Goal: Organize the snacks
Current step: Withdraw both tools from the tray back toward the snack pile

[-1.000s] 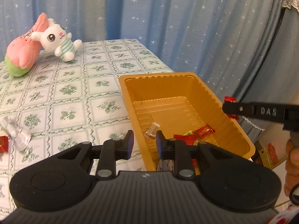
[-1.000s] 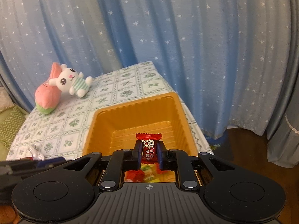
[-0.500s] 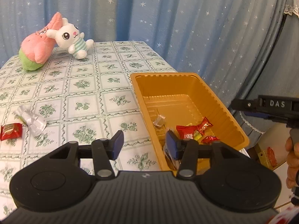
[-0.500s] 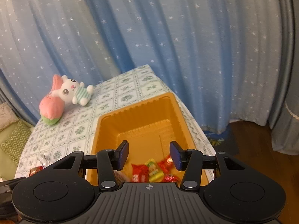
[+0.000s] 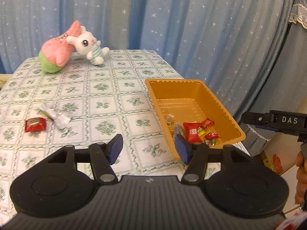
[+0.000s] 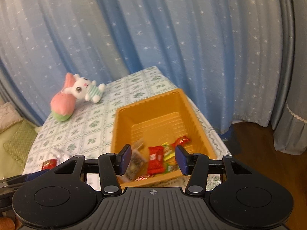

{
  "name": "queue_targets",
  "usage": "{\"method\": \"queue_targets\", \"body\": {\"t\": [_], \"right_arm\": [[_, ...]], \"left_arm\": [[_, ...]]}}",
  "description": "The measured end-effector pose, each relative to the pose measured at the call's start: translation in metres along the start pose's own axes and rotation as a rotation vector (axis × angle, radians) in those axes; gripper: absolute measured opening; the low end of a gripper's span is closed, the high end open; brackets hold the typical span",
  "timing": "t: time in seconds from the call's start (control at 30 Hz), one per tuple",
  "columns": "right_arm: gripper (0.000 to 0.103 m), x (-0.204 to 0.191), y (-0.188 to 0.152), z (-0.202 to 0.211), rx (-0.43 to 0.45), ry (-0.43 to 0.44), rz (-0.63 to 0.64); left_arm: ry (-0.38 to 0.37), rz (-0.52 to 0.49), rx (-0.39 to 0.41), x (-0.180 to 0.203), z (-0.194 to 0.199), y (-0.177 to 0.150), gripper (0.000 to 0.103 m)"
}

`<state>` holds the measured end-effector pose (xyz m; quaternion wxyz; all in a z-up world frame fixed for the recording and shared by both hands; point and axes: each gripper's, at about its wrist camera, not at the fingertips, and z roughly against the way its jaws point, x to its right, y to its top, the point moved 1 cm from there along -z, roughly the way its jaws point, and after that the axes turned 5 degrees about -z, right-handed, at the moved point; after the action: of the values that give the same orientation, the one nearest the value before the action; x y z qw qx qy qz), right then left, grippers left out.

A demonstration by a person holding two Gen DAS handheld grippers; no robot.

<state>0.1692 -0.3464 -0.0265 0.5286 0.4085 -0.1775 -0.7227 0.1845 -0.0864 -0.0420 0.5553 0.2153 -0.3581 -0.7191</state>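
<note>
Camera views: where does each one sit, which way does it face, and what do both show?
Left wrist: on the left gripper, angled down across the tablecloth toward two loose snacks and the orange tray; its opening, empty jaws, the right gripper's tip and a hand show.
Right wrist: on the right gripper, looking down into the tray; its opening, empty jaws show.
Shared: tray with snacks, plush toys, blue starry curtain.
</note>
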Motion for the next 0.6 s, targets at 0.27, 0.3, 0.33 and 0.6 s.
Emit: {"method": "queue_targets", "body": {"t": [0.27,0.3,0.33,0.6], "right_arm": [[0.054,-0.049,-0.024,0.011,-0.010,0.056,0.068],[0.054,-0.049,-0.024,0.011,-0.010,0.056,0.068],[0.054,-0.054,-0.027,0.011,-0.013,0.061,0.075],[0.055,-0.090,-0.042,0.009,-0.034,0.103,0.129]], "left_arm": [[0.047,0.022,0.023,-0.026,0.038,-0.012,0.060],[0.052,0.024,0.025,-0.029,0.041,-0.013,0.060],[0.058,0.027,0.026,-0.033,0.045,-0.014,0.060],[0.088,0.052,0.021,-0.063,0.064,-0.023,0.064]]}}
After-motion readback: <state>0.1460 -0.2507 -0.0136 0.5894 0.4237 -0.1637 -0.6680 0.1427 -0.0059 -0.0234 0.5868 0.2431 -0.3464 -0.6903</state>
